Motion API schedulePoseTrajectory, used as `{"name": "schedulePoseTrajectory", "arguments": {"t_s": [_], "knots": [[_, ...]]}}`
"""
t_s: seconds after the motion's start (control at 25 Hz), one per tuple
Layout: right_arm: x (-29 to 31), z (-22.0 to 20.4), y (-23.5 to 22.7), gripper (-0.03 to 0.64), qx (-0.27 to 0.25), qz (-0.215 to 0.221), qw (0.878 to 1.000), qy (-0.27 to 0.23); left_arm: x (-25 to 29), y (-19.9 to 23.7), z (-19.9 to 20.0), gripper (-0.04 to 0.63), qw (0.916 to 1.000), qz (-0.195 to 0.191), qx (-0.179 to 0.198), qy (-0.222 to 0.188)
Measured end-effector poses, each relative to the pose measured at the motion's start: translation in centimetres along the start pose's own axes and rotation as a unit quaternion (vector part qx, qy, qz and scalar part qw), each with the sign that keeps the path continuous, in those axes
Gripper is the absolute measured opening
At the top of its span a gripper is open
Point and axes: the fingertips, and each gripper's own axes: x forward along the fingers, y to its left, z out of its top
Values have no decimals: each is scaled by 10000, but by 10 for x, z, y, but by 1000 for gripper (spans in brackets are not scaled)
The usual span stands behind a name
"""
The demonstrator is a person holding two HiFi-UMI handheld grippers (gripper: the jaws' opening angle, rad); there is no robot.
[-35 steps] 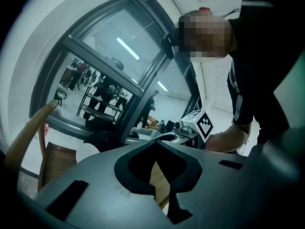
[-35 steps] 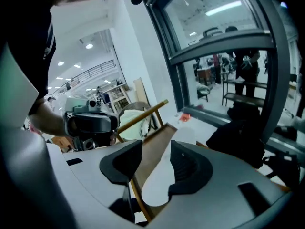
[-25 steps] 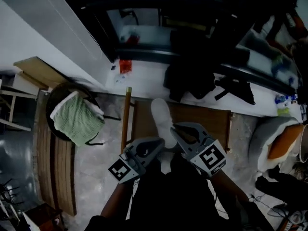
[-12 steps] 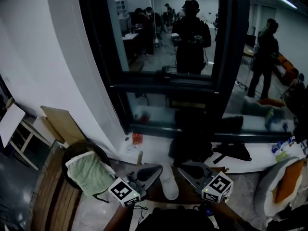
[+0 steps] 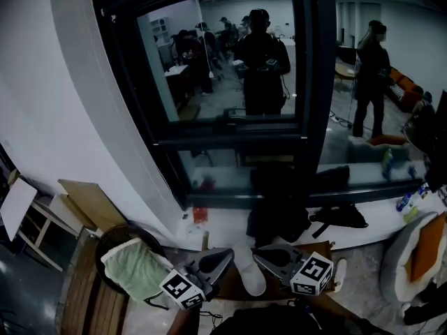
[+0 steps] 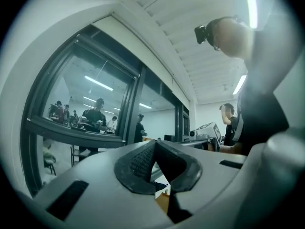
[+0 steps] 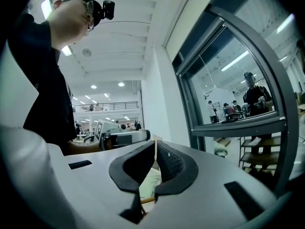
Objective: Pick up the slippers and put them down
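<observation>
Hovering with jaws pressed together on nothing I can make out, the grey left gripper [image 5: 230, 254] and grey right gripper [image 5: 256, 255] frame the white fabric slipper [image 5: 251, 276], seemingly lying loose on the brown wooden board [image 5: 319, 248] below. Next, probably: open wide, descend, pinch its edge.

A white slipper [image 5: 250, 276] is lying flat, lengthwise, on a brown wooden board [image 5: 323, 248] on the floor.

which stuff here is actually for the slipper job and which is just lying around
For the job: white slipper, left gripper, right gripper.
Lying about: green cloth, wooden board, black clothes pile, black bag.
</observation>
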Motion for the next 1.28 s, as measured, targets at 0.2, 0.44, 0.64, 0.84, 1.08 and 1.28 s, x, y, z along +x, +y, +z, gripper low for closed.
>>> {"name": "schedulePoseTrajectory", "arguments": {"t_s": [0.2,0.44,0.64,0.84,1.08,1.28], "knots": [[0,4,-6,32,-9,-120,9999,-36,3,5,5,9,9997,-259,-6,45],[2,10,-13,32,34,-301,9995,-90,12,7,7,9,9977,-645,-27,186],[16,9,-10,31,-99,-272,9996,-63,12,8,12,9,9955,-908,116,238],[35,11,-10,32,-252,-412,9988,-57,-3,15,12,9,9938,-1073,141,272],[53,9,-10,32,-338,-656,9973,-28,-22,32,6,10,9921,-1166,333,328],[61,-1,-9,32,-239,-819,9963,-16,-32,32,0,9,9896,-1323,413,392]]}}
